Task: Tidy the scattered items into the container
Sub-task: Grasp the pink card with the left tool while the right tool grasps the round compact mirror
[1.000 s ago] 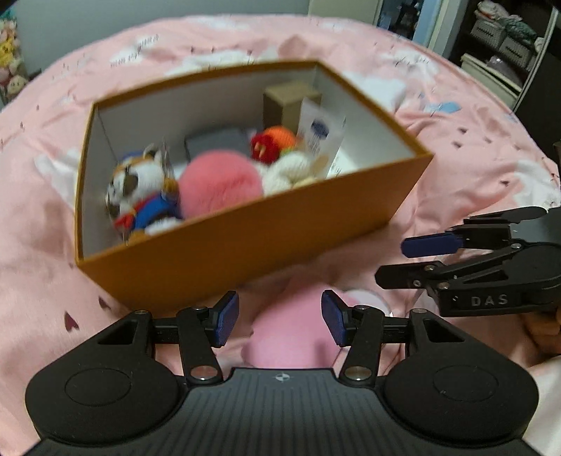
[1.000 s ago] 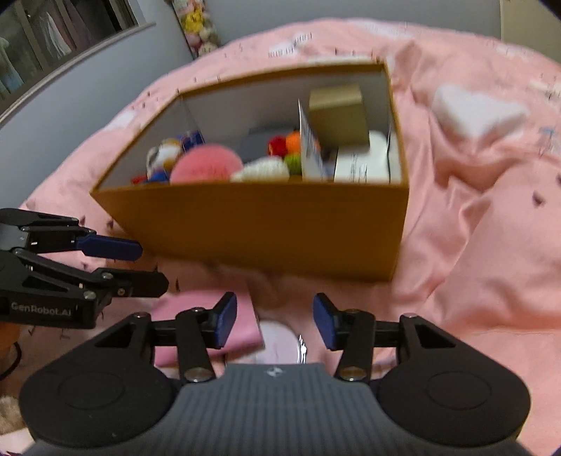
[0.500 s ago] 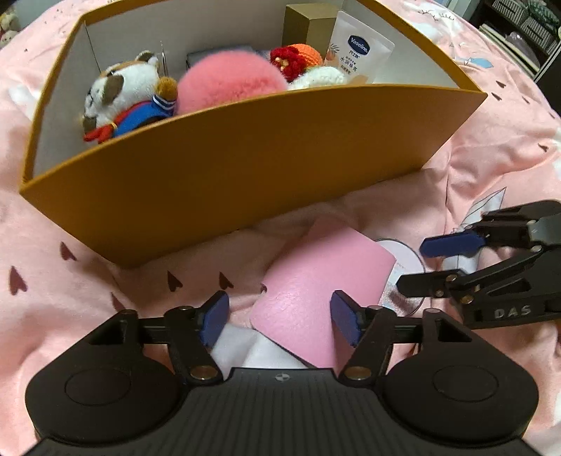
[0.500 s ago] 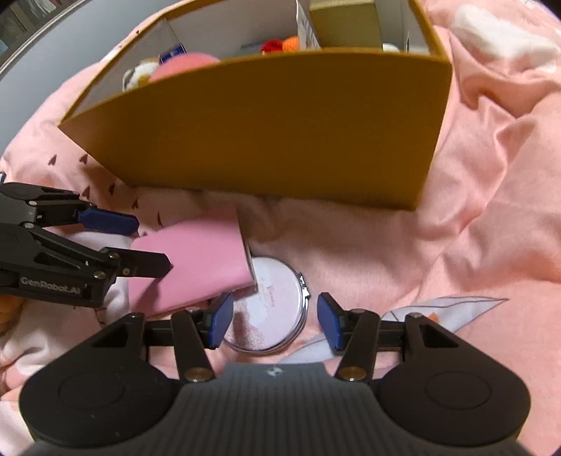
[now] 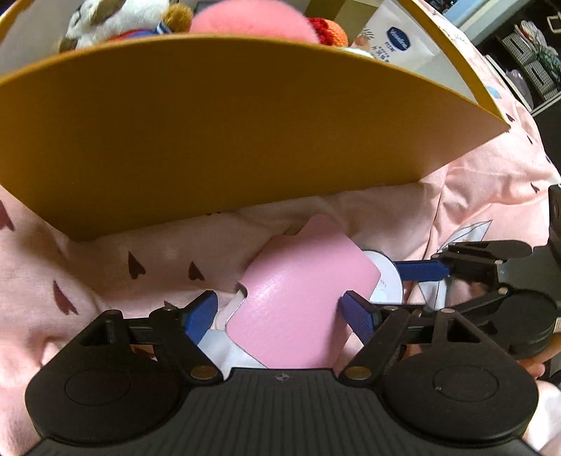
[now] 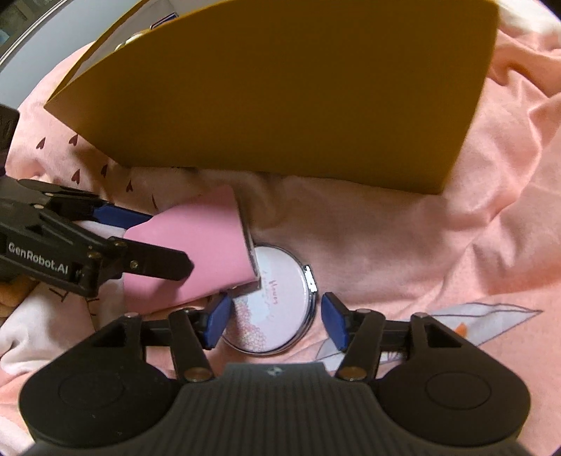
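An orange box [image 5: 224, 133] stands on the pink bedding and also fills the top of the right wrist view [image 6: 280, 87]. A pink notebook [image 5: 298, 301] lies in front of it, partly over a round compact mirror [image 6: 277, 308]. My left gripper [image 5: 278, 312] is open, its fingers on either side of the notebook. My right gripper [image 6: 277, 319] is open, its fingers on either side of the mirror. The mirror's edge peeks out beside the notebook [image 5: 385, 284]. The notebook also shows in the right wrist view [image 6: 200, 256].
The box holds a plush dog [image 5: 115, 21], a pink fluffy ball [image 5: 252, 21], an orange-red knitted toy [image 5: 329, 31] and a white Vaseline tube [image 5: 396, 45]. Wrinkled pink bedding [image 6: 455, 245] with a printed pattern surrounds everything. Dark shelving [image 5: 533, 52] stands at the far right.
Both grippers have moved down and forward, from above the box to low over the bedding. The notebook now sits between the left fingers, the mirror between the right fingers.
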Motion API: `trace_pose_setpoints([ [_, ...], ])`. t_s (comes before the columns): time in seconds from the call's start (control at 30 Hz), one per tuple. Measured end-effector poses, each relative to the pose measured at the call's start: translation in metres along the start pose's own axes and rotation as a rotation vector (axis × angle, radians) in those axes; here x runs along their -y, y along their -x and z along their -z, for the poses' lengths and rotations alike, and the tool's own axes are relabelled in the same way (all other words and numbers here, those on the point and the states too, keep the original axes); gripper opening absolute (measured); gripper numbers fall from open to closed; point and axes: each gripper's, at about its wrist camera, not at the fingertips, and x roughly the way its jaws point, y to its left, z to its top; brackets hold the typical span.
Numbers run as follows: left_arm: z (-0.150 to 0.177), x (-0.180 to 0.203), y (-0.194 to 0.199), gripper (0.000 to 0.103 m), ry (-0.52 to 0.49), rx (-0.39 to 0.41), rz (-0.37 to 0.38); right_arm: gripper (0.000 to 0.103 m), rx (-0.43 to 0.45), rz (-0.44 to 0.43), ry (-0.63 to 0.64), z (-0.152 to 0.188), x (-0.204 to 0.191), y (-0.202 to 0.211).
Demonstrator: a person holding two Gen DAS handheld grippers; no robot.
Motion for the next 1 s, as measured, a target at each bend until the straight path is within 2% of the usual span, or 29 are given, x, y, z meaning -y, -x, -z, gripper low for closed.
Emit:
trace_pose_setpoints([
  [0.17, 0.001, 0.000, 0.000, 0.090, 0.004, 0.014, 0.005, 0.062, -0.007, -0.010, 0.024, -0.002, -0.005, -0.004],
  [0.27, 0.003, 0.000, 0.006, 0.079, 0.011, 0.033, 0.008, 0.055, 0.006, -0.008, 0.021, 0.000, -0.006, 0.000],
  [0.33, 0.004, -0.003, 0.013, 0.063, 0.029, 0.047, 0.032, 0.046, 0.016, -0.017, 0.005, 0.001, -0.005, 0.004],
  [0.43, 0.006, -0.007, 0.021, 0.050, 0.057, 0.048, 0.087, 0.036, 0.031, -0.046, -0.040, 0.003, -0.001, 0.013],
  [0.53, 0.008, -0.006, 0.026, 0.043, 0.057, 0.045, 0.124, 0.027, 0.048, -0.070, -0.070, 0.005, 0.001, 0.020],
  [0.67, 0.009, 0.002, 0.026, 0.046, 0.039, 0.041, 0.101, 0.025, 0.063, -0.085, -0.079, 0.005, -0.002, 0.027],
  [0.73, 0.009, 0.004, 0.019, 0.055, 0.042, 0.025, 0.095, 0.026, 0.062, -0.080, -0.077, 0.003, -0.003, 0.026],
  [0.8, 0.008, 0.005, 0.011, 0.056, 0.055, 0.005, 0.082, 0.026, 0.062, -0.078, -0.076, 0.002, 0.002, 0.024],
  [1.0, 0.006, 0.003, -0.001, 0.071, 0.084, -0.017, 0.086, 0.030, 0.049, -0.057, -0.070, 0.004, 0.001, 0.018],
])
